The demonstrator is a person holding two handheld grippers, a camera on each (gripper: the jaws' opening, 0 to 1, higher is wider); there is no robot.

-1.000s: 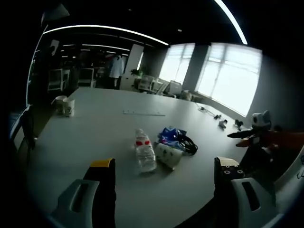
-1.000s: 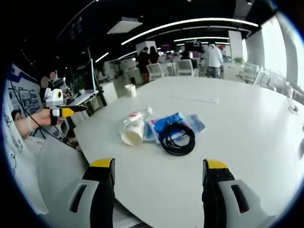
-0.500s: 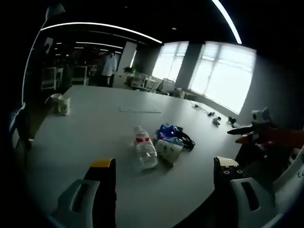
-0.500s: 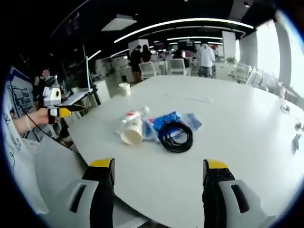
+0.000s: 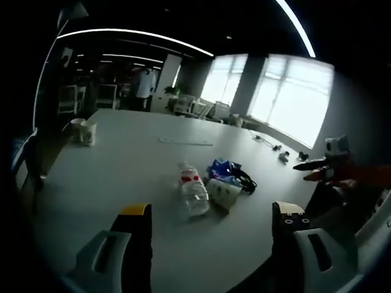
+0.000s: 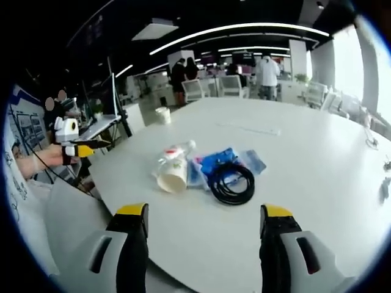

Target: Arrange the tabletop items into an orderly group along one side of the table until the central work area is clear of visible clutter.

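Both the left tool and right tool hover jaws apart, holding nothing, near the bench edge, short of the bottle, paper cup, black cable

The bottle's red label and the blue packet show no legible print.

The left gripper view looks from beyond one edge of the white table, facing across it toward bright windows, the central clutter some way off. The right gripper view looks from an adjoining edge, table stretching toward the office interior, and sits nearer the clutter. Both share the plastic bottle, paper cup and black cable.
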